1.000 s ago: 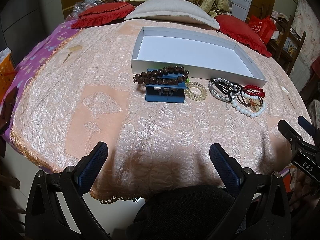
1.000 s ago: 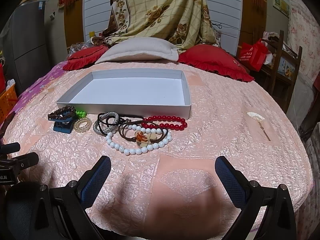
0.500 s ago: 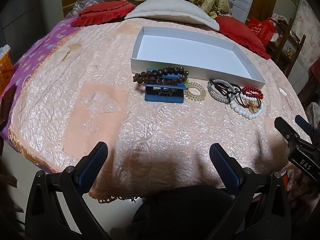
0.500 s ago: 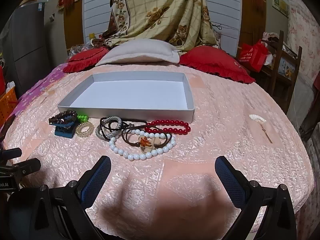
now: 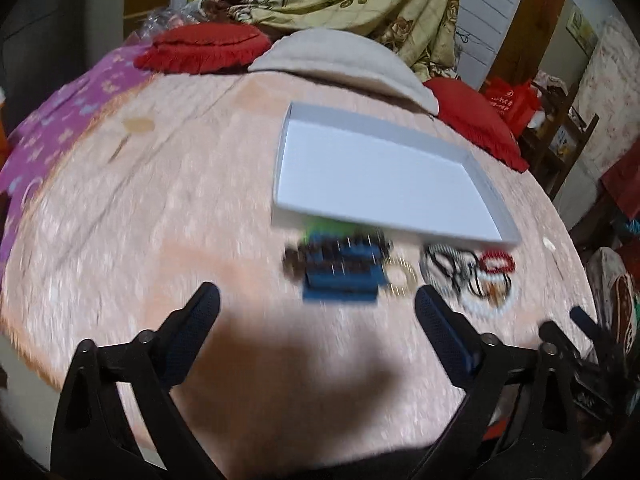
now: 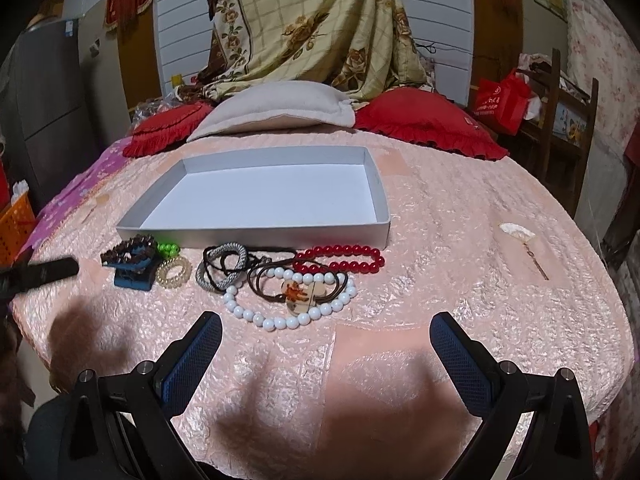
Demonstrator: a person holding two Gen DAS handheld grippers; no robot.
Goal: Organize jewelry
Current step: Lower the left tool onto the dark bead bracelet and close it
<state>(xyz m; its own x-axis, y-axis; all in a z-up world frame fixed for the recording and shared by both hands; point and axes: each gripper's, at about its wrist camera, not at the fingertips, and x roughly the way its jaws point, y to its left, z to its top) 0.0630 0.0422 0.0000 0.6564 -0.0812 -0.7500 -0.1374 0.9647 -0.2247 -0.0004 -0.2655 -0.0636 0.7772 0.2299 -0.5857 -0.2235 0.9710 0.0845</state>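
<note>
1. A bed covered with a peach quilted bedspread (image 6: 460, 240) is seen from two handheld grippers, both looking down its length toward the pillows.
2. A shallow white box (image 6: 256, 236) is set open and empty near the middle of the bed, its long side facing the grippers.
3. The jewelry is laid in a row on the bedspread just in front of the box's near wall.
4. At the left end, a dark brown bead bracelet (image 6: 130, 250) is draped over a small blue stand (image 6: 132, 280), with green beads (image 6: 168, 248) just behind it.
5. Next to the stand a pale coiled hair tie (image 6: 174, 272) is placed, then a grey braided band (image 6: 222, 268) tangled with dark cords.
6. A white bead necklace (image 6: 288, 318) is looped around an amber pendant (image 6: 298, 296), and a red bead bracelet (image 6: 340, 260) is laid just behind it, close to the box.
7. The left gripper (image 5: 316, 304) is held over the bed's near edge, its fingers wide apart but closing, with nothing between them; this view is blurred.
8. The right gripper (image 6: 326, 334) is held with its fingers spread wide and empty, short of the white necklace.
9. A beige pillow (image 6: 280, 108) and red cushions (image 6: 428, 124) are seen at the head of the bed.
</note>
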